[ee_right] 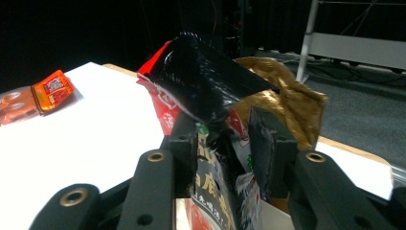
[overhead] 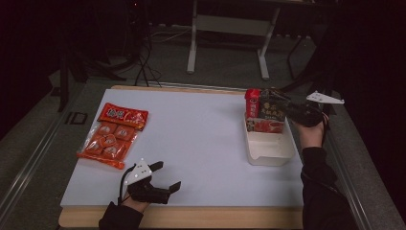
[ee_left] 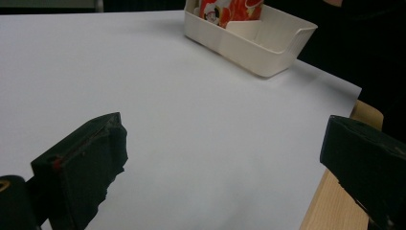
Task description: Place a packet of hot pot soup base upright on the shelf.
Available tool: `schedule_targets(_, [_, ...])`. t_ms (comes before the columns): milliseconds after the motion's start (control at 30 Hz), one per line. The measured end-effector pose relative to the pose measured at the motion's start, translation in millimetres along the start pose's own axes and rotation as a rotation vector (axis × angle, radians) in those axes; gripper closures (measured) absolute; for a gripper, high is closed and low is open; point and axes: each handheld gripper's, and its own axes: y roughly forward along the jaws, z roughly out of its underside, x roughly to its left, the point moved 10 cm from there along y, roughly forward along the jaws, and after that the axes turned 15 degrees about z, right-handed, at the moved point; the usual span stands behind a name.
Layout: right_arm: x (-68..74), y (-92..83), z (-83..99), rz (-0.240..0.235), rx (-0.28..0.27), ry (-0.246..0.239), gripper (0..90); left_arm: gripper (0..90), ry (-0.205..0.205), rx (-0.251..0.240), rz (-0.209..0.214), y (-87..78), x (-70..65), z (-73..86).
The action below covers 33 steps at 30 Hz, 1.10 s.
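I am setting the black snack packet (ee_right: 210,86) into the white bin (overhead: 268,148); my right gripper (ee_right: 222,143) is loosening around it, left gripper (overhead: 165,177) gaping idle. Next, withdrawing cleanly.

the right gripper (ee_right: 224,139) rises from the bottom of its own view, its two black jaws standing on either side of a dark snack packet (ee_right: 210,91) with a crumpled black top and printed characters lower down. whether the pads press on the packet cannot be told (the foil bulges over them). just behind it stands a gold-brown packet (ee_right: 292,103), and a red packet (ee_right: 165,105) shows at the dark one's left. the white surface (ee_right: 91,139) spreads to the left, where an orange pack of snacks (ee_right: 36,96) lies well apart. metal table legs (ee_right: 309,38) stand on the grey floor (ee_right: 364,120) beyond.
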Motion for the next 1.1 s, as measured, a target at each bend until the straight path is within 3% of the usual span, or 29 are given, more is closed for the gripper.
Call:
schedule_targets(67, [-2.1, -3.4, -0.7, 0.014, -0.004, 0.011, 58.6, 1.9, 0.004, 0.003, 0.005, 1.4, -1.2, 0.2])
schedule_targets(133, [-3.6, -8.0, -0.3, 0.036, -0.005, -0.019, 54.6, 1.9, 0.002, 0.005, 0.005, 1.4, -1.4, 0.7])
schedule_targets(200, [-2.8, -13.3, -2.9, 0.026, -0.021, -0.005, 49.2, 1.9, -0.001, 0.006, 0.003, 0.9, -0.8, 1.0])
schedule_targets(333, [-4.2, -27.1, -11.2, 0.052, -0.053, 0.012, 36.9, 1.9, 0.005, 0.006, -0.004, -0.4, -0.1, 0.5])
schedule_targets(633, [5.6, -60.1, -29.7, 0.074, -0.109, -0.018, 28.4, 1.9, 0.028, 0.012, -0.013, 1.4, 0.1, -0.6])
schedule_targets(800, [22.6, -72.2, -38.7, 0.053, -0.144, -0.017, 17.7, 1.9, 0.046, 0.014, -0.017, 3.0, -1.0, -1.8])
schedule_targets(867, [31.8, -75.5, -39.7, 0.046, -0.153, -0.019, 12.0, 1.9, 0.062, -0.013, -0.016, 2.2, -1.6, -5.4])
schedule_targets(1100, [80.7, -91.8, -28.6, -0.033, -0.187, -0.035, 12.3, 4.9, 0.037, -0.033, -0.007, -2.8, -2.2, -11.1])
